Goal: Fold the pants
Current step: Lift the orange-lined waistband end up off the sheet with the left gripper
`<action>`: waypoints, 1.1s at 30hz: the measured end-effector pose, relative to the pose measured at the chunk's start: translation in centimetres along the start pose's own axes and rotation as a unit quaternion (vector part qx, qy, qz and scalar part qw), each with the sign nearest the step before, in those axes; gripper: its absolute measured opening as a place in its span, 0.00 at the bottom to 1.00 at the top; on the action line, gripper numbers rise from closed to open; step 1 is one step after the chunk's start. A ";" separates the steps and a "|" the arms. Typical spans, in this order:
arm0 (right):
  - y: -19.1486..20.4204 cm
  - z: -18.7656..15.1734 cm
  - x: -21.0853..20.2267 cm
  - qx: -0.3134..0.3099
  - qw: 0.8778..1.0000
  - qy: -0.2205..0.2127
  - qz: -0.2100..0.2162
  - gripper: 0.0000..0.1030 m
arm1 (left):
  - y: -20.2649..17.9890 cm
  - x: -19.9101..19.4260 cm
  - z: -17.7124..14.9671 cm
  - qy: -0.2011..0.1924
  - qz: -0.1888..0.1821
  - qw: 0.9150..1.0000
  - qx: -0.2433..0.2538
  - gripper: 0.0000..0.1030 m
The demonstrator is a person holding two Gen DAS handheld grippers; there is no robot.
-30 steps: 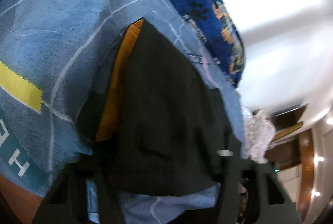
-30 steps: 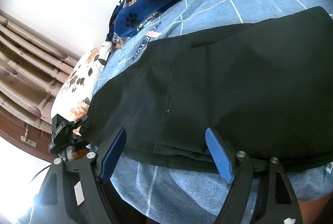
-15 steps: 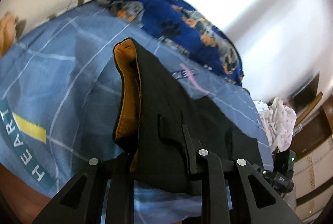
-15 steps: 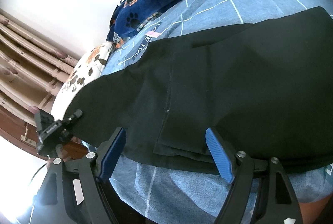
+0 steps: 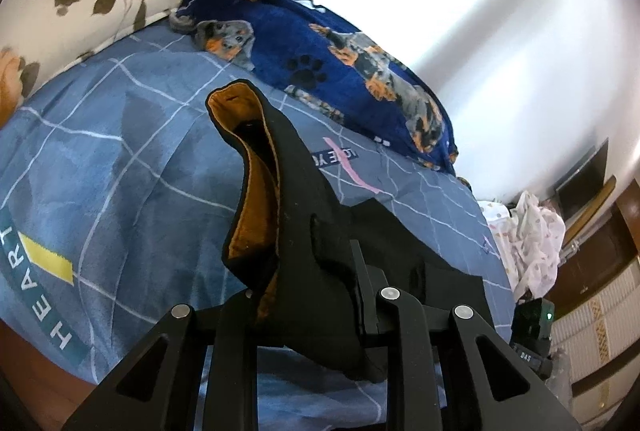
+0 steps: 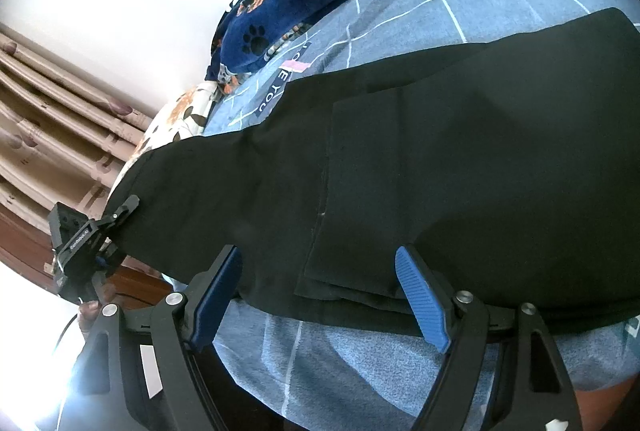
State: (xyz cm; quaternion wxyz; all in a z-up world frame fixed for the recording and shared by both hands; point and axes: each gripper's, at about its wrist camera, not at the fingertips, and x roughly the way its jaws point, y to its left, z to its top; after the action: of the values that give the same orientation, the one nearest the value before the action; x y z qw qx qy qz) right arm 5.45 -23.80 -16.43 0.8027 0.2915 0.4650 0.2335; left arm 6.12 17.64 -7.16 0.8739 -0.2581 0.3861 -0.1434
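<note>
**K:** Left wrist view: we have the left gripper (image 5: 316,315) clamped on the pants (image 5: 320,271) at frame bottom centre. Cloth bunches between the jaws, and the orange lining (image 5: 256,199) shows up the middle. Likely one end lifted off the bedsheet (image 5: 120,151) so it can go over the rest.

**M:** And the rest of them?

**K:** Flat on the sheet, running to lower right. In the right wrist view, pants (image 6: 400,159) span the frame.

**M:** Right side?

**K:** Right gripper (image 6: 320,295) spread wide, blue pads (image 6: 420,295) astride the near edge, gripping nothing. We read it as waiting to pin or pinch that edge.
</note>
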 end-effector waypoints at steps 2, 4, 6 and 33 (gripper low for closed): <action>0.0 0.0 0.0 0.000 1.000 0.000 0.001 0.74 | 0.6 0.1 -0.1 0.003 0.003 1.000 -0.010 0.22; 0.0 0.0 0.0 0.000 1.000 0.000 0.001 0.74 | 0.9 0.2 -0.1 0.004 0.004 1.000 -0.015 0.22; -0.1 0.0 0.0 0.000 1.000 0.000 0.001 0.74 | 0.9 0.2 -0.1 0.005 0.007 1.000 -0.014 0.22; -1.6 1.1 -1.4 0.072 0.996 -0.015 0.050 0.75 | -8.1 0.5 1.4 -0.014 -0.033 0.998 0.057 0.22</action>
State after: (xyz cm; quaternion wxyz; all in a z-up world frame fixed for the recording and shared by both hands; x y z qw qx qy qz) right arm 5.99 -26.12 -16.24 0.7738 0.3754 0.4529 0.2349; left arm 7.09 11.27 -2.10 0.8872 -0.2223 0.3565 -0.1907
